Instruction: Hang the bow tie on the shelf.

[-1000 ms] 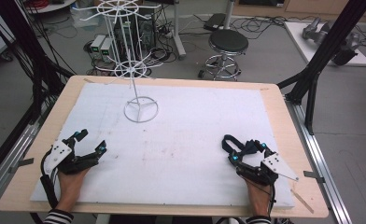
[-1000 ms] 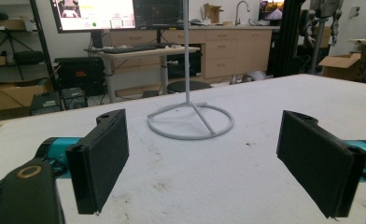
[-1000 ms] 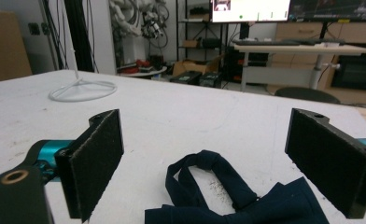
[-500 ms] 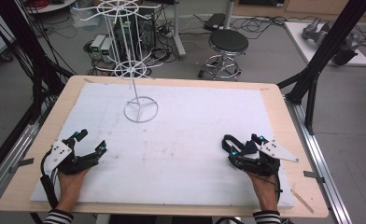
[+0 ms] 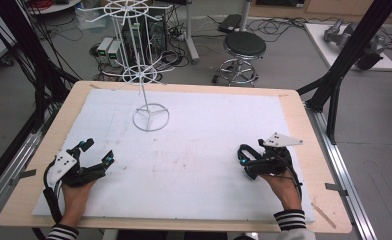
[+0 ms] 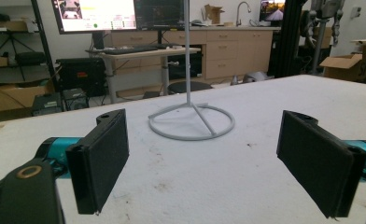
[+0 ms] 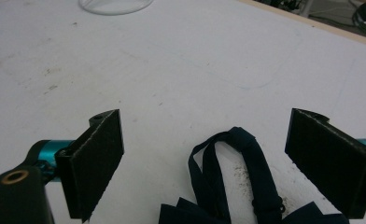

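we're swinging the right gripper [image 5: 245, 161] leftward, jaws spread wide over a dark navy fabric strap [image 7: 239, 175] | left gripper [image 5: 97, 152] sitting wide open too, gripping nothing

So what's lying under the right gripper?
A dark blue strap lies looped on the white mat between the open jaws of the right gripper. Its lower end is cut off by the frame, so its full shape is unclear.

The surface [image 5: 294, 107] shows a pale wood rim under a matt white, faintly stained sheet [image 5: 209, 130]. Ahead of the left tool [image 6: 204, 156], whose pads [image 6: 104, 156] look rough and black, stands a white-coated wire rack [image 6: 191, 122]. Between the right tool's [image 7: 223, 161] jaws lies a dark woven cloth strap [image 7: 246, 168].
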Available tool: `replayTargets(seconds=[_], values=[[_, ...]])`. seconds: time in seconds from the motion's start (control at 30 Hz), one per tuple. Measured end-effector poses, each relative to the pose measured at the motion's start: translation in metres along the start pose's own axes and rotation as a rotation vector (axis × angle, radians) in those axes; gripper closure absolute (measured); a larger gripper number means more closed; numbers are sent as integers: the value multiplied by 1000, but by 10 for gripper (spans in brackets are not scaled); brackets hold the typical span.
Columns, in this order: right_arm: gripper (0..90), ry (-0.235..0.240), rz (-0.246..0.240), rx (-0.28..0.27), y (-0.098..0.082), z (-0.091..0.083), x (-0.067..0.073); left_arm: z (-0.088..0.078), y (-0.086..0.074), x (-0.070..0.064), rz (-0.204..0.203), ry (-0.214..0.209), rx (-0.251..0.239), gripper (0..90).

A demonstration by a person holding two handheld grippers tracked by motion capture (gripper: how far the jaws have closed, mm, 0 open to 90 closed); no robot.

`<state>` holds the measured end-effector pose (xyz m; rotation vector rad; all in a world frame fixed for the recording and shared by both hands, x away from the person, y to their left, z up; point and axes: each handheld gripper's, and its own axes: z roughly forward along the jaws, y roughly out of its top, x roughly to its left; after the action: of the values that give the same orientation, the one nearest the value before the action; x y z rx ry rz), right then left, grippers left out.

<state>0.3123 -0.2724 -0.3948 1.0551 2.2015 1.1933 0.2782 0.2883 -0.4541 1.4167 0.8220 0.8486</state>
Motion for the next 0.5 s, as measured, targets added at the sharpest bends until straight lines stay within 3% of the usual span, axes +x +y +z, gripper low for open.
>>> replayTargets(seconds=[0.1,0.13,0.33,0.5], values=[[107,10,-4,31,2,3,-2,0,0,0,1,0,1,171],[107,22,-2,73,3,7,-4,0,0,0,1,1,1,171],[150,41,-27,163,3,18,-5,0,0,0,-2,0,0,171],[165,51,-20,186,2,24,-9,0,0,0,-1,-1,2,171]])
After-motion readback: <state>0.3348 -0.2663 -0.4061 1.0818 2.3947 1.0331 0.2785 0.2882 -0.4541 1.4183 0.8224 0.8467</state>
